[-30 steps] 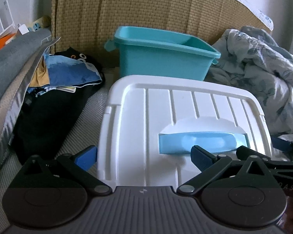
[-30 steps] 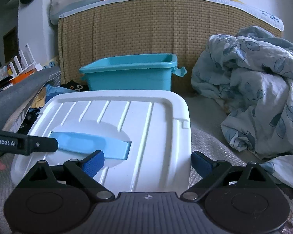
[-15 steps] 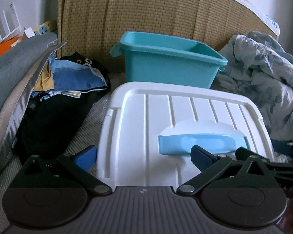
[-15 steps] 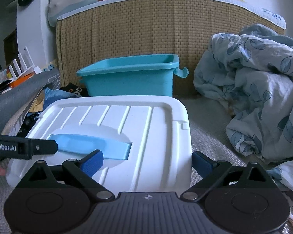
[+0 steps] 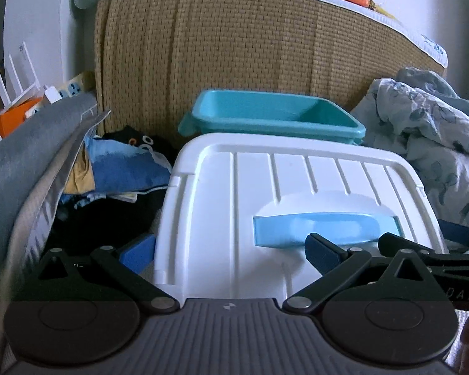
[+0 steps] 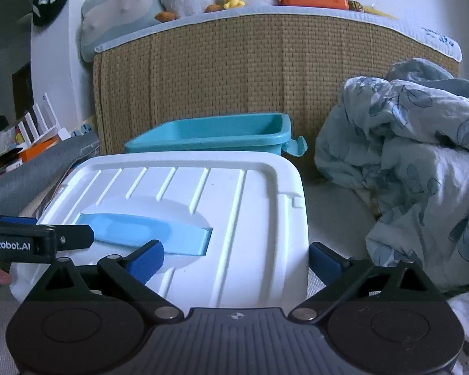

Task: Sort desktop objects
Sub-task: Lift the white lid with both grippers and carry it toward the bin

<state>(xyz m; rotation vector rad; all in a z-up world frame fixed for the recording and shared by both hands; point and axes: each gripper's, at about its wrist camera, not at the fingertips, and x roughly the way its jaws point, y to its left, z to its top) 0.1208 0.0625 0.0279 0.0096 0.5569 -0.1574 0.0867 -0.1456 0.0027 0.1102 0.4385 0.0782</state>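
The white lid (image 5: 297, 206) with a light blue handle (image 5: 322, 228) is seen in front of both cameras, with the teal bin (image 5: 272, 118) directly behind it against the woven rattan headboard (image 5: 234, 56). The left hand-held gripper (image 5: 231, 248) is spread wide: its left finger lies just outside the lid's left edge and its right finger is positioned over the handle. The right hand-held gripper (image 6: 236, 257) is likewise spread, with one finger over the handle's end and the other beside the lid's right edge. Whether the pads touch the lid cannot be told. A crumpled leaf-print blanket (image 6: 416, 168) is located to the right, and folded clothes (image 5: 115, 168) to the left.
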